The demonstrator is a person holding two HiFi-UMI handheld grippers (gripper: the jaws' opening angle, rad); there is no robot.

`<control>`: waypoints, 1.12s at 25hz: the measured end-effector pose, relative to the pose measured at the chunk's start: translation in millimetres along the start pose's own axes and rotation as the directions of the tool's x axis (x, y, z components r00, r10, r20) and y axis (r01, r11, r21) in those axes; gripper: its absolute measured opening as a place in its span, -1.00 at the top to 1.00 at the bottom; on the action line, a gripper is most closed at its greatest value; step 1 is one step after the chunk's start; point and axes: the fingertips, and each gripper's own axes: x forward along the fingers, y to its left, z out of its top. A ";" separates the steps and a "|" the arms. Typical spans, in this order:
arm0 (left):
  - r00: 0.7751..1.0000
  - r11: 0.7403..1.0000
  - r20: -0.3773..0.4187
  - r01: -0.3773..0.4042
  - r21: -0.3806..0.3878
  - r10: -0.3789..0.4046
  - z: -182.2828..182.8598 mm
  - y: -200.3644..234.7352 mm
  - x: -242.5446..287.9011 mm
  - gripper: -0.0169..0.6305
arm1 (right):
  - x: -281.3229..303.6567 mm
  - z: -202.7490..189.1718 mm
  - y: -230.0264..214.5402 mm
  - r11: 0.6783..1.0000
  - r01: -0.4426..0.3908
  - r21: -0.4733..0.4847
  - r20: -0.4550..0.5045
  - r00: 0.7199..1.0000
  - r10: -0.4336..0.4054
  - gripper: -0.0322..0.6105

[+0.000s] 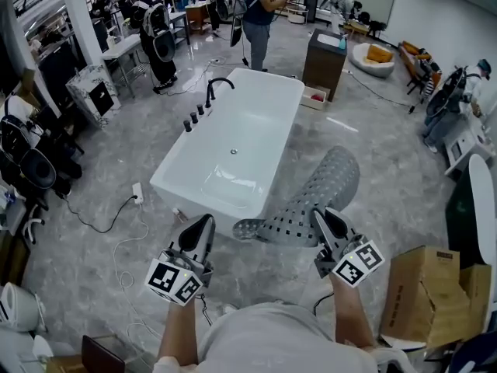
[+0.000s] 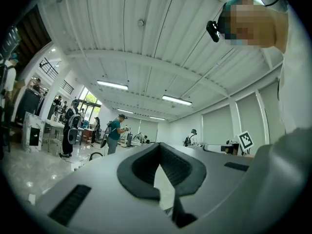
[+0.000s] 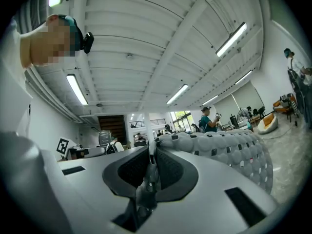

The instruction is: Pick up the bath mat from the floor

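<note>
The grey bath mat point(image 1: 311, 196), dotted with holes, hangs off the floor in front of me, curling from the bathtub's near corner up to the right. My right gripper point(image 1: 324, 217) is shut on the mat's near edge. In the right gripper view a pinched fold of the mat point(image 3: 148, 179) sits between the dark pads, and the rest of it billows to the right. My left gripper point(image 1: 198, 228) is held beside it at the left, apart from the mat. Its jaws are shut with nothing between them point(image 2: 160, 147).
A white bathtub point(image 1: 233, 146) with black taps stands just beyond the grippers. A cardboard box point(image 1: 427, 286) is at my right, a white cable point(image 1: 116, 235) on the grey floor at my left. A dark cabinet point(image 1: 324, 57) and a standing person point(image 1: 256, 14) are farther back.
</note>
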 end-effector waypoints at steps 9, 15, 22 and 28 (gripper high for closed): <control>1.000 1.000 -0.019 -0.007 0.016 0.007 -4.6 2.0 -3.8 0.90 | -1.6 -10.3 1.5 0.999 0.030 0.015 0.003 1.000 -0.030 0.69; 0.999 1.000 -0.038 0.010 0.024 -0.009 -9.3 1.4 -0.7 0.90 | 0.0 -19.1 1.2 0.999 0.039 0.014 -0.017 0.999 -0.039 0.69; 0.999 1.000 -0.045 -0.001 0.004 0.001 -14.7 -1.9 -2.2 0.90 | -4.7 -25.7 2.9 0.999 0.037 0.009 -0.034 0.999 -0.037 0.69; 0.998 1.000 -0.063 0.003 0.007 -0.003 -15.5 4.3 -5.3 0.90 | -2.5 -26.6 5.6 0.999 0.048 0.013 -0.040 0.998 -0.047 0.69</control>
